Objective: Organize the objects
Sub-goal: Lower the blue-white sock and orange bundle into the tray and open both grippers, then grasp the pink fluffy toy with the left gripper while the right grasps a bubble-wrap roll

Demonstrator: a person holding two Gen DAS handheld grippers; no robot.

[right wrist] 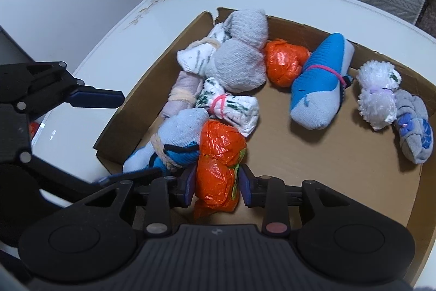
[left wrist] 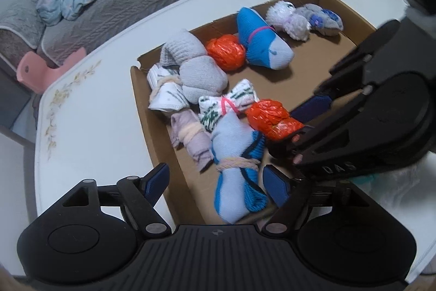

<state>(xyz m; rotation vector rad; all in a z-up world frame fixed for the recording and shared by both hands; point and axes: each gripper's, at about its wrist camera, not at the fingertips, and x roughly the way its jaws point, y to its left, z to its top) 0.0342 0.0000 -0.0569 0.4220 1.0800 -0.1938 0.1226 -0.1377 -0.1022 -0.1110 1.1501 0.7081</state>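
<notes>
The right hand-held gripper (right wrist: 217,186) pinches an orange plastic bundle (right wrist: 219,162) at six o'clock of the cardboard box (right wrist: 354,182), its pads pressing both sides, probably setting it among the others. The left hand-held gripper (left wrist: 215,182) hangs wide apart and empty above a blue-and-white sock bundle (left wrist: 234,182), which lies in the box at about seven o'clock. The box sits on the white surface (left wrist: 90,127), gathering tied socks together.
</notes>
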